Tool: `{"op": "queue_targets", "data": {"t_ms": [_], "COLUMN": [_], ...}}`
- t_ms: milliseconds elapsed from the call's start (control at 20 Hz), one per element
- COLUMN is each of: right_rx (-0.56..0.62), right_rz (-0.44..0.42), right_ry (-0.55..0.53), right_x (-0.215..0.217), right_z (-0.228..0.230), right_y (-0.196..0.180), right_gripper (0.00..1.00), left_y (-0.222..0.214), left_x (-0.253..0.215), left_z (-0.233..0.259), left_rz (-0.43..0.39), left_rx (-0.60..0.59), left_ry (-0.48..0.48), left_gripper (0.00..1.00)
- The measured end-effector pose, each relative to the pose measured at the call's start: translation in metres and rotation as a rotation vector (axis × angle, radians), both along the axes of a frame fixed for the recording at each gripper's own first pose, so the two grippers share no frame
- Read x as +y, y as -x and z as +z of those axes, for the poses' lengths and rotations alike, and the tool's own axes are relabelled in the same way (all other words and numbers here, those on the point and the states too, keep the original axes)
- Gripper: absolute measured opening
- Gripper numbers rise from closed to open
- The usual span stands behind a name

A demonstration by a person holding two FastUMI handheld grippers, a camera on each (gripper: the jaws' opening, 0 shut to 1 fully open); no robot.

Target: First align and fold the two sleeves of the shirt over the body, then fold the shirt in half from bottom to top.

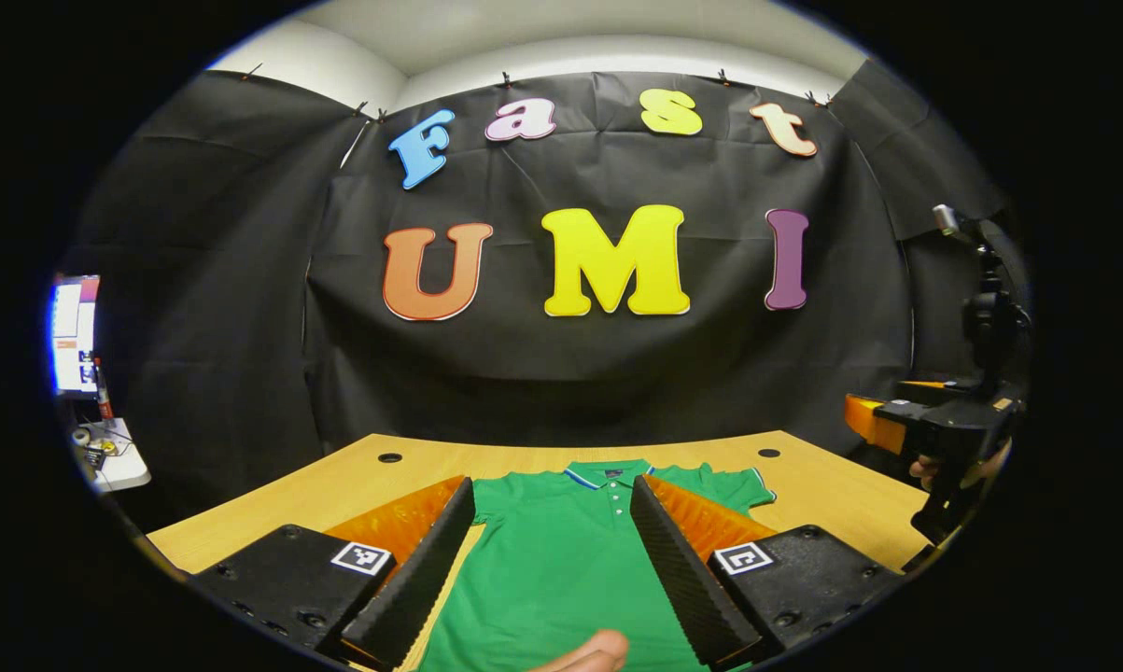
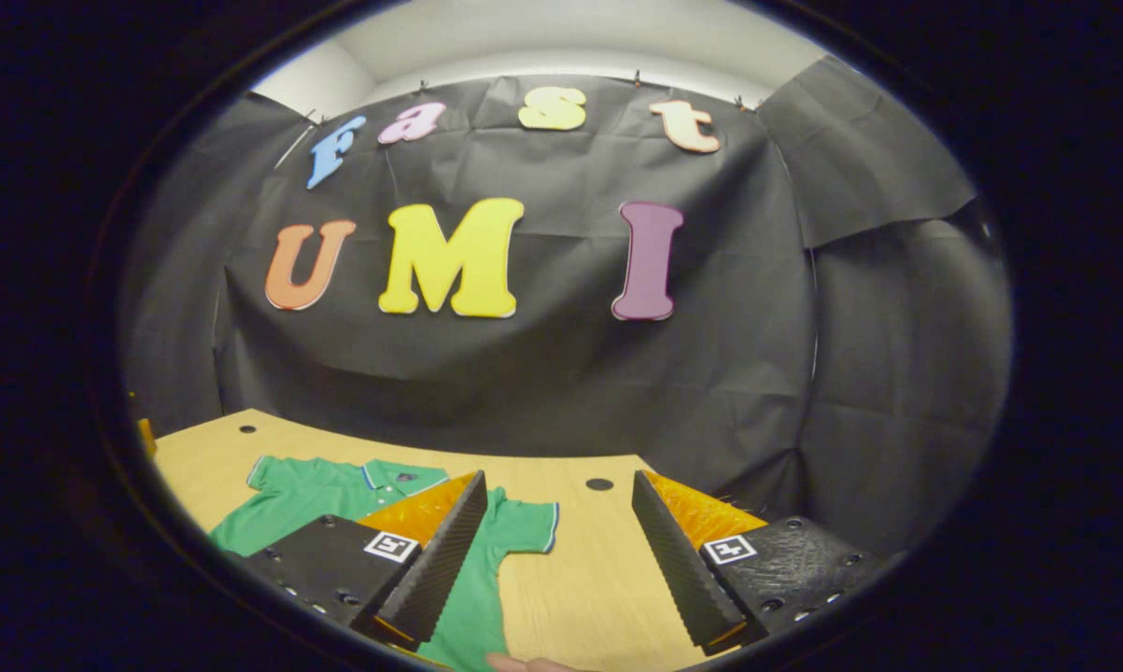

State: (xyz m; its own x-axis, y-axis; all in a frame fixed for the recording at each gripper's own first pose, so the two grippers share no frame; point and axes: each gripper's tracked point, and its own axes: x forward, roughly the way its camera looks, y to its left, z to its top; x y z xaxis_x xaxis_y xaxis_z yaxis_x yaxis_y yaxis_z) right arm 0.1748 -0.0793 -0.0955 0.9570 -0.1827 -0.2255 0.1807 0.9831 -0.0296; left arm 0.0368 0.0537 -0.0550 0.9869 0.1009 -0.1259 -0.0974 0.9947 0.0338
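Left gripper (image 1: 552,560): fingers apart, above shirt (image 1: 561,551). Right gripper (image 2: 556,560): fingers apart, holding nothing. Shirt lay flat on table (image 2: 580,579).

open table (image 2: 580,569) right of shirt (image 2: 337,490)

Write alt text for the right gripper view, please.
A green polo shirt lies flat, sleeves spread, on a wooden table before a black cloth wall. The open right claw hangs above the table, one finger over the shirt's near sleeve.
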Motion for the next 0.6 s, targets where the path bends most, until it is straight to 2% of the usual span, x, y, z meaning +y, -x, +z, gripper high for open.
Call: {"op": "queue_targets", "data": {"t_ms": [300,600], "right_rx": [0.308,0.474], "right_rz": [0.016,0.064], "right_ry": [-0.071,-0.053], "right_x": [-0.015,-0.019], "right_z": [-0.113,-0.186], "right_y": [-0.104,-0.152], "right_gripper": [0.96,0.94], "left_y": [-0.007,-0.014], "left_x": [0.003,0.009], "left_z": [-0.014,-0.033], "left_rz": [0.02,0.049], "left_rx": [0.027,0.076], "left_ry": [-0.007,-0.022], "left_gripper": [1.0,1.0]}}
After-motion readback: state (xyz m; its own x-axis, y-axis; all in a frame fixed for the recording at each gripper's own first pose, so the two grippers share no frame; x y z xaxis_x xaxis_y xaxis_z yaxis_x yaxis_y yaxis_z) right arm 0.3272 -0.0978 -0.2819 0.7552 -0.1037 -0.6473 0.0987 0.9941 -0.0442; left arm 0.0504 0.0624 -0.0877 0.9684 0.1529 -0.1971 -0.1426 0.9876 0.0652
